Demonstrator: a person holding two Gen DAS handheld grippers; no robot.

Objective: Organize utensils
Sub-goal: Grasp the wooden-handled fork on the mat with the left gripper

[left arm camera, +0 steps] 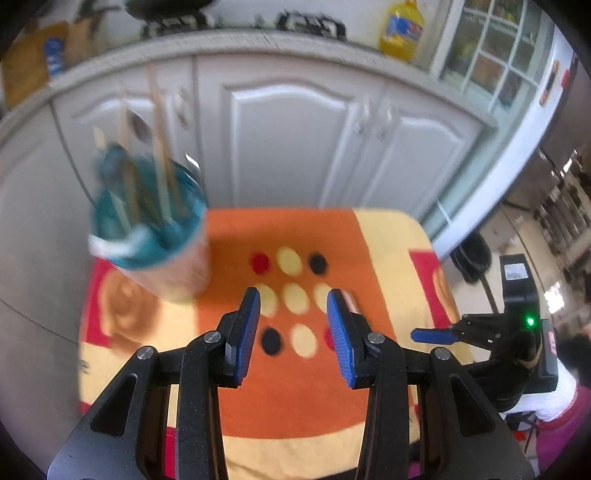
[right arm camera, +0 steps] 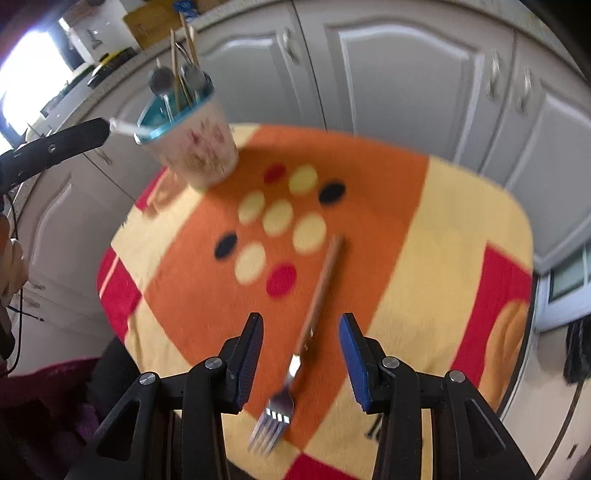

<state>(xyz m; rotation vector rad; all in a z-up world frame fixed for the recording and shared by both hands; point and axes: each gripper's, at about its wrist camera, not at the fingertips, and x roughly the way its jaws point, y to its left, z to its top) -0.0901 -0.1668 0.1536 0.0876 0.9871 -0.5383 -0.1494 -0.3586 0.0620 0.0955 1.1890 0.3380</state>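
We see the fork (right arm camera: 295, 354) lying on the patterned cloth (right arm camera: 443, 229) between the spread, empty fingers of the right gripper (right arm camera: 301, 332), touching neither. Its handle is brown, its tines steel. The left gripper (left arm camera: 293, 314) gapes empty too, beside the utensil cup (left arm camera: 166, 258). No writing is legible.

White cabinet doors (left arm camera: 288, 136) are seen behind the orange patterned cloth (left arm camera: 295, 398), and a yellow oil bottle (left arm camera: 402, 31) is set on the counter above the doors.
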